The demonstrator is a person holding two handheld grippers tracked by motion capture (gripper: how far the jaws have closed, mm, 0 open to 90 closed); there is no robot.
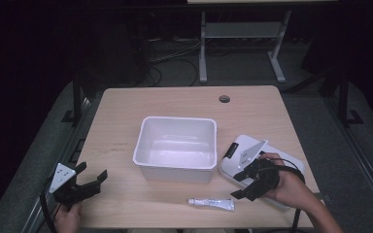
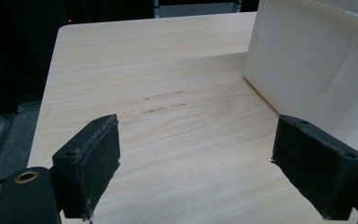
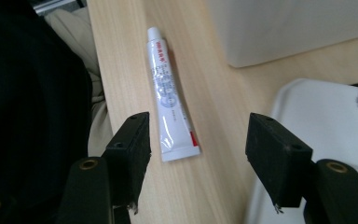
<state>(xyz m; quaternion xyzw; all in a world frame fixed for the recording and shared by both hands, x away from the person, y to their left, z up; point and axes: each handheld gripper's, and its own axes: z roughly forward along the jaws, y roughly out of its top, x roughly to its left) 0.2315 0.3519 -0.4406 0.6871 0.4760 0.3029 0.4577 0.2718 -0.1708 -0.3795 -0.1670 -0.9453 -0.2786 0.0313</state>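
A white tube point(image 1: 211, 203) with a white cap lies near the table's front edge, in front of the white bin point(image 1: 145, 145). My right gripper point(image 1: 240, 185) hovers just right of the tube, over the edge of a white lid point(image 1: 243, 145). In the right gripper view the tube point(image 3: 170, 98) points away, its crimped end between the open jaws of my right gripper point(image 3: 198, 126), and neither pad touches it. My left gripper point(image 1: 91, 172) rests open at the front left of the table. Bare wood shows between the jaws of my left gripper point(image 2: 198, 130).
The bin stands mid-table, its wall point(image 2: 317, 65) to the right of my left gripper. The lid point(image 3: 326, 121) lies flat to the right of the bin and carries a black clip point(image 1: 231, 150). A cable hole point(image 1: 224, 99) is at the far edge. The table's front edge runs close beside the tube.
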